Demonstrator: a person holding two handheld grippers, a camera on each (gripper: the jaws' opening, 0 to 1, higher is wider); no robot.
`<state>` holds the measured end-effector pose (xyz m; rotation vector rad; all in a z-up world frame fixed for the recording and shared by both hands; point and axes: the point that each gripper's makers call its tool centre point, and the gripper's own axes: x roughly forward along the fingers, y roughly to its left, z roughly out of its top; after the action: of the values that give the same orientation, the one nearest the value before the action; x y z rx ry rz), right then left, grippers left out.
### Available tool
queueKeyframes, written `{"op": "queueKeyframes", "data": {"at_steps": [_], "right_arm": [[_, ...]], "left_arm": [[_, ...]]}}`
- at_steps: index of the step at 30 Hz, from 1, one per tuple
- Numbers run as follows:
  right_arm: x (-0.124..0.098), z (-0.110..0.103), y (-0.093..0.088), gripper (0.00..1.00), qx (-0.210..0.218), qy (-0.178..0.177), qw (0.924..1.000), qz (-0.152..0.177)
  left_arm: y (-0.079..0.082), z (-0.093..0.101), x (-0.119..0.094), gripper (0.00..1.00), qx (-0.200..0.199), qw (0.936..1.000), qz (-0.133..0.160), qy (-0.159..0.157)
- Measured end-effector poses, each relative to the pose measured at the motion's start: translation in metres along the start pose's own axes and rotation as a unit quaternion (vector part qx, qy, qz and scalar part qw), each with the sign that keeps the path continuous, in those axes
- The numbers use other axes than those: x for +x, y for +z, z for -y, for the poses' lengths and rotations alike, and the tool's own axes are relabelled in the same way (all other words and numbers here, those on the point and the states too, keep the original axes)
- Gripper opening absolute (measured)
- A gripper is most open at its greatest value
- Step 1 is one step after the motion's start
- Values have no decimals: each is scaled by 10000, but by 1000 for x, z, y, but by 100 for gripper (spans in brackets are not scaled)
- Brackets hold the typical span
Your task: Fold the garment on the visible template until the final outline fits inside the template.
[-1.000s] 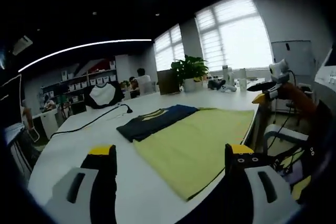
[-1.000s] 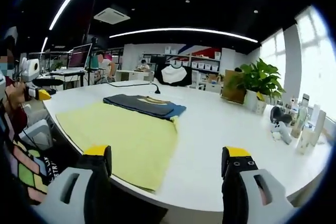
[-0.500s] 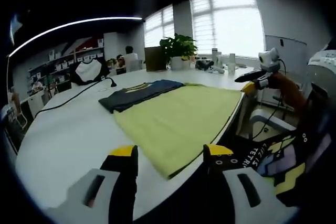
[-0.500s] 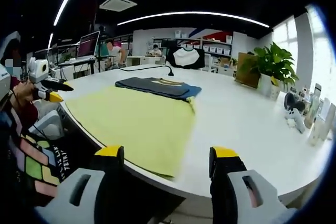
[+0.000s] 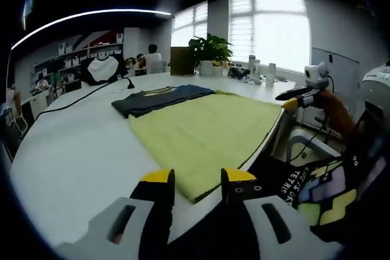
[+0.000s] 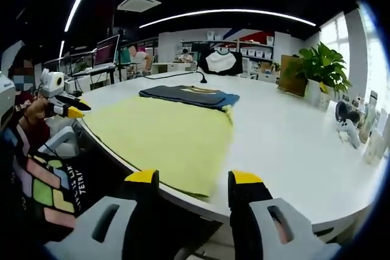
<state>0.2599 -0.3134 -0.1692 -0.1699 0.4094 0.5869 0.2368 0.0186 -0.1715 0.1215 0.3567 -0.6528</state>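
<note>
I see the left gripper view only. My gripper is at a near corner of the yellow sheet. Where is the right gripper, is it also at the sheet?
Observer: Yes. The right gripper is at the near edge of the yellow sheet, with a narrow gap between its jaws.
Operator: How does my left gripper look from that side?
Observer: A hand holds the left gripper beside the edge of the table, with its yellow tip pointing toward the sheet.
Operator: What stands beyond it?
Observer: A lit monitor stands on a desk in the background.
</note>
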Motion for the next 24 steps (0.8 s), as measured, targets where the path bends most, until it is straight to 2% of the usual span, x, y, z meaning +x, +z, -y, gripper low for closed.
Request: {"op": "queueKeyframes", "data": {"at_steps": [4, 8, 11, 15, 16, 19, 22, 24], "right_arm": [[2, 0, -4, 41, 58, 63, 10000, -16], [7, 3, -5, 36, 59, 13, 10000, 22], [10, 2, -4, 33, 3, 20, 9999, 98], [17, -3, -8, 32, -59, 76, 10000, 14], [17, -3, -6, 32, -96, 87, 9999, 100], [17, -3, -6, 31, -158, 84, 9998, 103], [18, -8, -7, 23, 52, 202, 9997, 149], [19, -10, -7, 20, -95, 196, 9996, 201]], "left_arm": [[1, 4, 0, 30, -232, 9996, 31, -146], [-1, 9, 3, 30, -190, 9995, -12, -233], [-1, 8, 4, 30, -60, 9998, 5, -207], [-6, 4, 8, 30, -203, 9996, -23, -179], [-5, 4, 8, 30, -197, 9997, -8, -165], [-7, 3, 8, 28, -5, 10000, -30, -67], [-7, 1, 8, 26, -29, 10000, 23, -38], [-7, -2, 9, 23, -31, 10000, 38, 42]]}}
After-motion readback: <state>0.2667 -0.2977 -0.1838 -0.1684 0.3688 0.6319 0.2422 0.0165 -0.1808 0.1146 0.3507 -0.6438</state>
